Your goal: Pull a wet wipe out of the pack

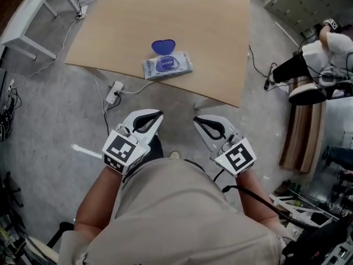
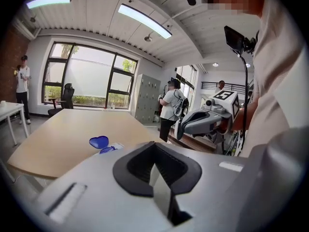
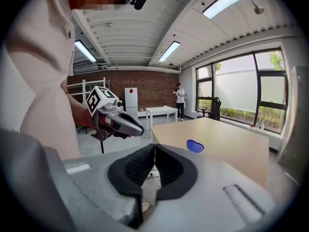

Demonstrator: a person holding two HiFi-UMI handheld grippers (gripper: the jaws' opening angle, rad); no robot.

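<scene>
Seen from above, a person stands at the near edge of a pale wooden tabletop (image 1: 132, 21), which fills the upper centre of the frame. The wet wipe pack (image 1: 167, 66) lies flat on the tabletop near that edge, slightly above the middle of the picture. Its blue lid (image 1: 163, 46) is flipped open toward the far side.

The left hand-held gripper (image 1: 159, 115) shows at lower centre-left and the right hand-held gripper (image 1: 196, 120) at lower centre-right. Both are held close to the person's body, below the tabletop edge in the frame and well apart from the pack. Each carries a cube with square black-and-white markers.

In the left gripper view, the jaws of the left hand-held gripper (image 2: 155, 144) are closed, with the tips of the black pads meeting and nothing held between them. The pack (image 2: 109, 149) and its lid (image 2: 99, 141) appear on the tabletop at centre-left, just above the gripper's body. In the right gripper view, the right hand-held gripper (image 3: 154, 146) is likewise closed at the tips and empty, with the lid (image 3: 195, 146) visible just right of centre.

On the grey floor (image 1: 49, 126), a white power strip (image 1: 114, 91) lies left of centre, under the tabletop edge. A white table (image 1: 27, 15) stands in the upper left corner.
</scene>
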